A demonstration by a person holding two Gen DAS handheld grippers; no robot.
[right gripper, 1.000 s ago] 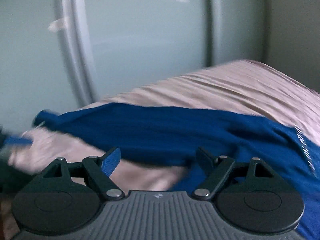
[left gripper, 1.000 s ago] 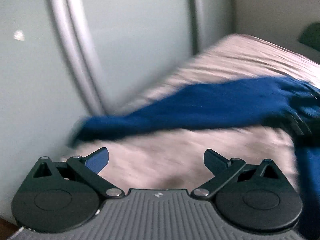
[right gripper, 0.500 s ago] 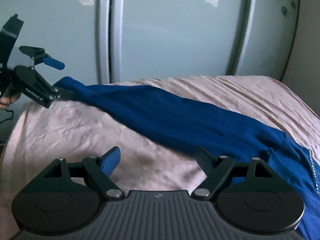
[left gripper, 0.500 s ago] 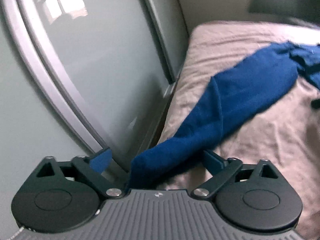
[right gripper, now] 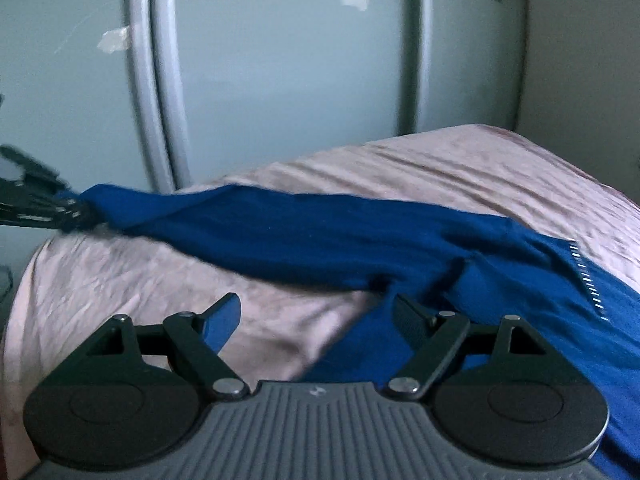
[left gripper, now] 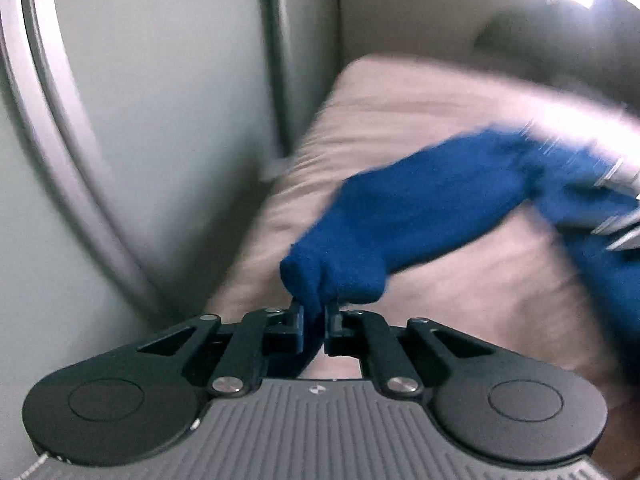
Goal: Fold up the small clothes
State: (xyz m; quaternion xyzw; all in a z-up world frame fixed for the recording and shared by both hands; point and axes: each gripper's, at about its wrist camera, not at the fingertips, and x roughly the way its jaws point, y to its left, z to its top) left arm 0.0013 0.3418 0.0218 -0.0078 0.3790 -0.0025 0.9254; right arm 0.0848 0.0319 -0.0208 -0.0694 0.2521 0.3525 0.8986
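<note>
A blue garment (right gripper: 320,232) lies stretched across the pinkish bed sheet (right gripper: 160,280), with a line of white stitches near its right part. In the left wrist view my left gripper (left gripper: 314,322) is shut on the end of a blue sleeve (left gripper: 400,224), which runs up and right from the pads. That same gripper (right gripper: 60,210) shows blurred at the left edge of the right wrist view, gripping the sleeve tip. My right gripper (right gripper: 316,312) stands open low over the sheet, its right finger over blue cloth and nothing between the pads.
Pale sliding wardrobe doors (right gripper: 280,80) with grey frames stand right behind the bed's far edge. A dark shape (left gripper: 560,28) sits at the far end of the bed. The sheet to the left of the right gripper is bare.
My left gripper has shut on the sleeve end that lay between its open jaws and lifted it slightly. The right gripper shifted a little toward the garment's body and stayed open.
</note>
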